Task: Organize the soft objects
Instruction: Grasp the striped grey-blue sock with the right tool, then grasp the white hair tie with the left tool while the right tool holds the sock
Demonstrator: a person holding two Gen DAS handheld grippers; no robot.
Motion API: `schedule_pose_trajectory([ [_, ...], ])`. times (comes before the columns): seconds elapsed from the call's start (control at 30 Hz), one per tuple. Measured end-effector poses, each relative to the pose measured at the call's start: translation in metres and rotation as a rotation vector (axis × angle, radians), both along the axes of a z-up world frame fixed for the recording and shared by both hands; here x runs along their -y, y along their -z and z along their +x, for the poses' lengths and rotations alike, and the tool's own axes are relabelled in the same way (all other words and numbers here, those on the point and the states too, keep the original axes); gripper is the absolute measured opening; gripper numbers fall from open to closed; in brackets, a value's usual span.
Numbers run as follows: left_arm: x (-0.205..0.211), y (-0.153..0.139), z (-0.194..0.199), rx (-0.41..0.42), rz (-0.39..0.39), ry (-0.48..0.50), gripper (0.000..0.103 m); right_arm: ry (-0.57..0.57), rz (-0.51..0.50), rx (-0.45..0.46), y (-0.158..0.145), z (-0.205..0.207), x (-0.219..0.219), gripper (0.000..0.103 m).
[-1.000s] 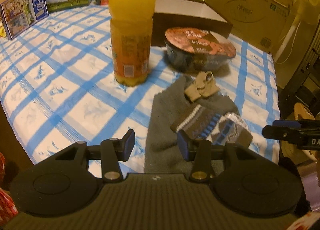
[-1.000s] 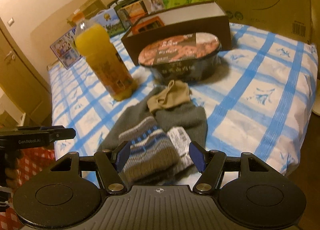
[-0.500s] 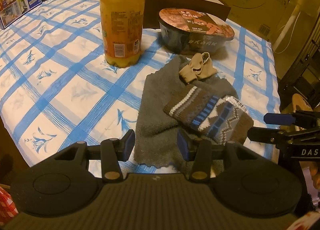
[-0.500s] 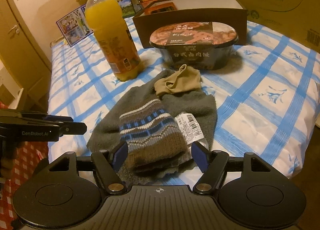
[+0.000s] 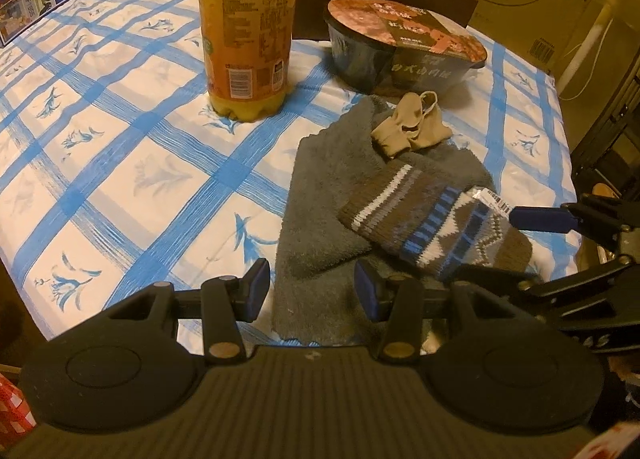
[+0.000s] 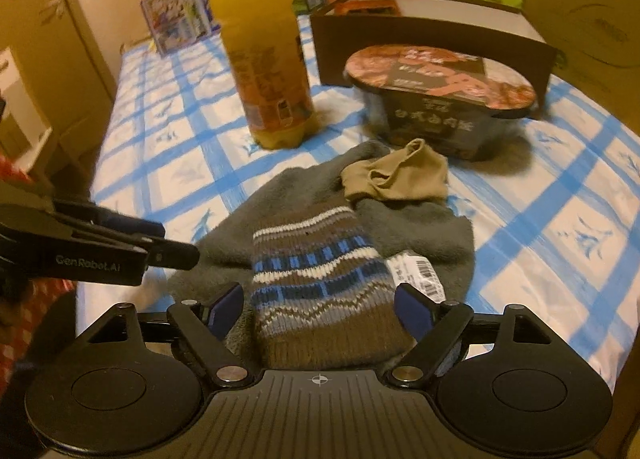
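Socks, a patterned knit pair (image 6: 320,283), lie on a grey towel (image 5: 320,211) between the opening pads of the downward-tilted right tool (image 6: 320,309), the left tool (image 5: 310,289) half open over the towel's near edge, a beige sock (image 6: 394,175) beyond.

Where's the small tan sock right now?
The tan sock lies crumpled on the far end of the grey towel, just in front of the noodle bowl and beyond the striped knit sock.
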State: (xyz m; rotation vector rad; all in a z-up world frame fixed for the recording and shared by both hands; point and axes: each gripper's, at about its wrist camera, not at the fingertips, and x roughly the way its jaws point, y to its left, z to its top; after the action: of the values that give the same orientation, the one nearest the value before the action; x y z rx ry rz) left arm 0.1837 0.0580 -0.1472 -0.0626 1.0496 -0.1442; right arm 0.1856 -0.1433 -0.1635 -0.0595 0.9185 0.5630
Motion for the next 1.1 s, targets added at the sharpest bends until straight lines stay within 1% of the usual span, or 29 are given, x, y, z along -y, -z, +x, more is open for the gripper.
schedule_pose_trajectory([
  [0.17,0.0,0.007,0.005,-0.011,0.011,-0.003,0.043,-0.031,-0.076,0.011,0.014,0.008,-0.013,0.086],
  [0.33,-0.001,0.012,0.007,-0.023,0.012,-0.004,0.043,-0.039,-0.082,0.011,0.024,0.011,-0.016,0.085],
  [0.4,-0.002,0.013,0.007,-0.026,0.012,-0.003,0.043,-0.048,-0.079,0.024,0.025,0.01,-0.015,0.076],
  [0.47,-0.002,0.013,0.006,-0.028,0.013,-0.002,0.043,-0.066,-0.079,0.028,0.026,0.009,-0.015,0.05],
  [0.5,-0.002,0.013,0.005,-0.029,0.015,-0.001,0.043,-0.067,-0.079,0.034,0.026,0.008,-0.014,0.044],
  [0.57,-0.002,0.013,0.003,-0.029,0.017,-0.002,0.043,-0.072,-0.07,0.051,0.023,0.007,-0.012,0.021],
  [0.67,-0.001,0.011,-0.001,-0.028,0.019,0.001,0.043,-0.05,-0.027,0.071,0.015,0.006,-0.003,0.013],
  [0.77,0.001,0.008,-0.008,-0.019,0.023,0.007,0.043,-0.013,0.026,0.085,0.004,0.001,0.009,0.007],
  [0.9,0.004,0.002,-0.02,-0.006,0.022,0.022,0.043,0.051,0.099,0.098,-0.013,-0.009,0.03,0.007],
  [1.1,0.016,0.002,-0.042,-0.004,0.015,0.058,0.043,0.094,0.121,0.116,-0.03,-0.032,0.051,0.007],
])
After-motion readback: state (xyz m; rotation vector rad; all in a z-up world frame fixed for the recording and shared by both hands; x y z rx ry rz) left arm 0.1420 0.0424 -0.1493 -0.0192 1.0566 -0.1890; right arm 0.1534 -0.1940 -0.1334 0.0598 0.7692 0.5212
